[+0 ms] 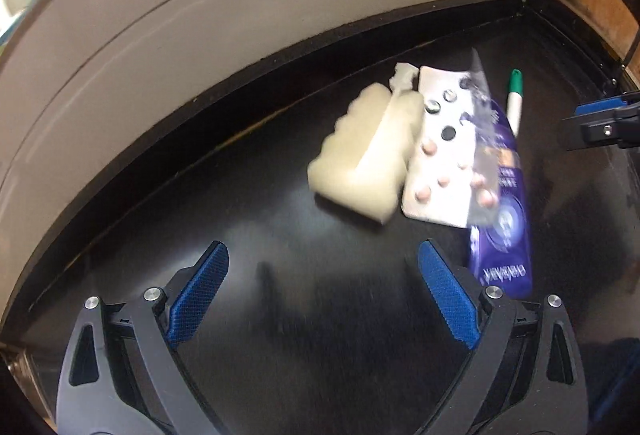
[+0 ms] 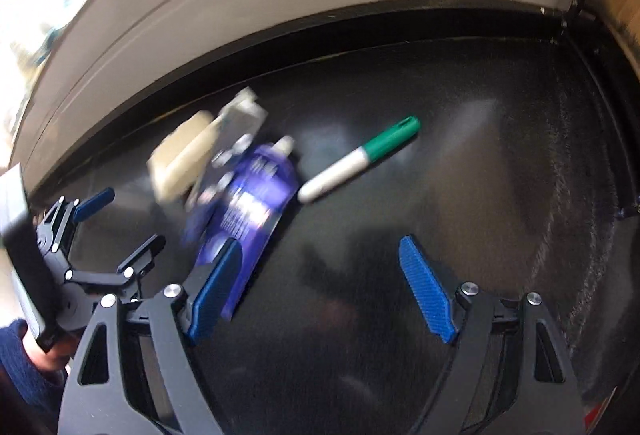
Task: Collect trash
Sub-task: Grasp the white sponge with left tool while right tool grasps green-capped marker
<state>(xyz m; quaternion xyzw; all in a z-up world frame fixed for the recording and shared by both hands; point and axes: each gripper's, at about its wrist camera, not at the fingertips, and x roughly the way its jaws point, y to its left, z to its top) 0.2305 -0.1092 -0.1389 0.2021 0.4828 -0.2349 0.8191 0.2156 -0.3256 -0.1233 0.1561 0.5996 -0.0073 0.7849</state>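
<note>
The left gripper (image 1: 322,283) has its blue fingers (image 1: 198,295) spread wide with nothing between them, poised over the bare black table (image 1: 240,195). The right gripper (image 2: 318,287) is equally wide and empty; its left finger (image 2: 216,291) overlaps the near end of the purple packet (image 2: 244,207) in the right wrist view, though whether it touches is unclear.

The trash lies in one loose heap just ahead: a pale sponge (image 1: 364,159) on the left, a pill blister sheet (image 1: 440,151) pressed against it, the purple packet partly over that sheet, and a green-capped marker (image 2: 360,159) just beside the heap's right edge.

To do the pickup well, each gripper probably should take one piece only. The sponge looks soft and thick, so the left fingers can straddle it across its narrow side and squeeze gently. The packet and blister are flat, so they likely need lifting by a raised edge. Both views are blurred, so slowing before closing would help.
</note>
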